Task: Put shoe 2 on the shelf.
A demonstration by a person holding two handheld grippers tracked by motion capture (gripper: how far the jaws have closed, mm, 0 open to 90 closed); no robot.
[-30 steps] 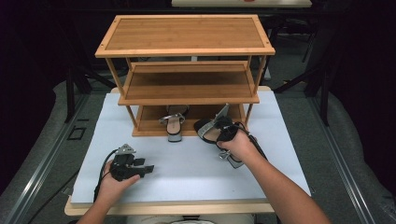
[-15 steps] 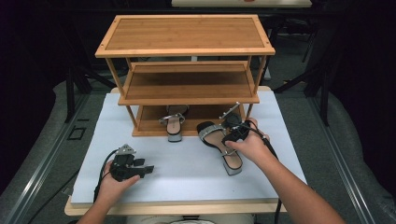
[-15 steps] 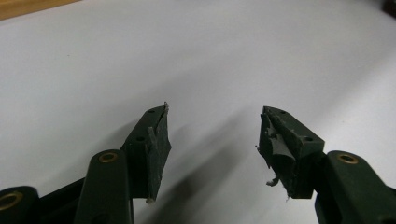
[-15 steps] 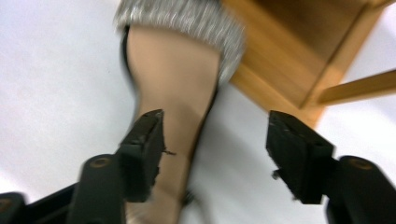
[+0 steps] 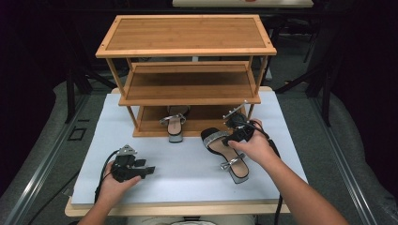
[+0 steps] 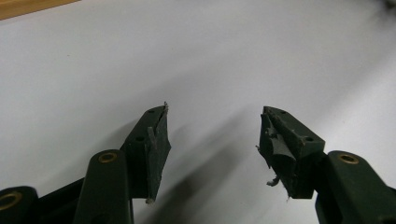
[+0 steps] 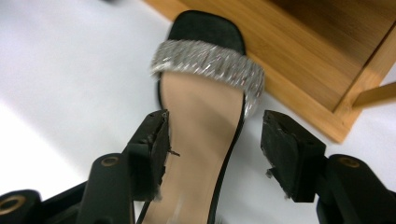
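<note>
The sandal [image 5: 225,153] now lies flat on the counter [image 5: 187,173] before the shoe rack [image 5: 187,89], set down from the right gripper [image 5: 233,136], which has drawn back above it, jaws just closing yet apart, clear of its sides. The hand covers its middle. Its twin [image 5: 174,127] sits half hidden under the lowest shelf. The left gripper [image 5: 143,171] rests released, empty.

The white table top [image 5: 187,164] lies bare between the left gripper [image 5: 149,169] and the sandal [image 5: 225,154] on the mat, giving open passage. Behind, the wooden rack [image 5: 187,89] blocks the way; its bottom shelf holds a second sandal [image 5: 174,124] at the middle, with free room either side.
</note>
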